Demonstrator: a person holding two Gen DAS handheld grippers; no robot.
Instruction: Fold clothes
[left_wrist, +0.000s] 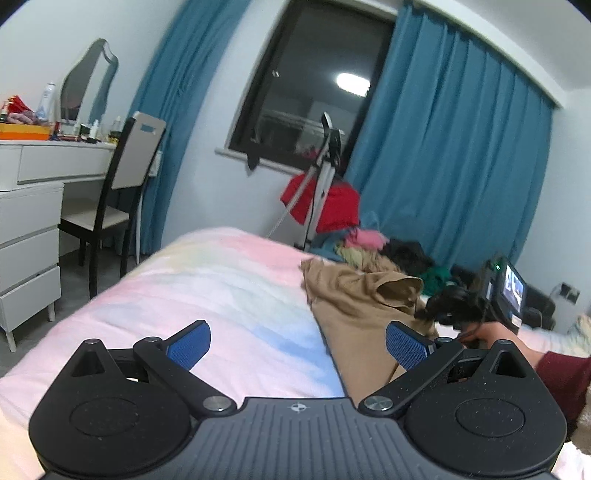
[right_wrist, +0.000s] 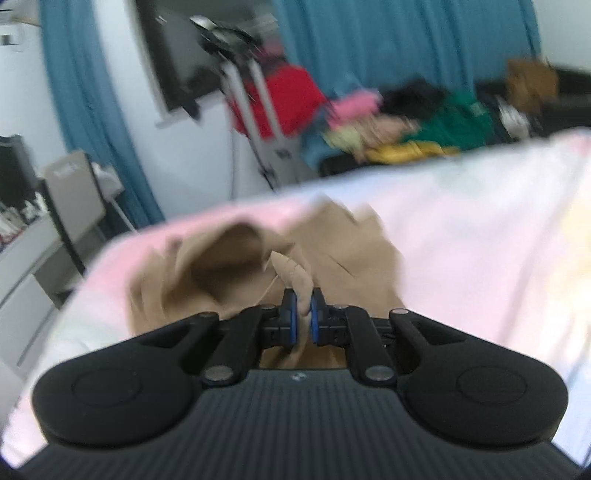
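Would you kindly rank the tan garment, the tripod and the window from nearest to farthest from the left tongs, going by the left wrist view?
From the left tongs, which are open:
1. Tan garment, on the bed just ahead, to the right.
2. Tripod, standing past the bed's far edge.
3. Window, in the back wall behind the tripod.

Blue curtains (left_wrist: 443, 147), dark window (left_wrist: 314, 92), white dresser (left_wrist: 29, 236), chair (left_wrist: 125, 173).
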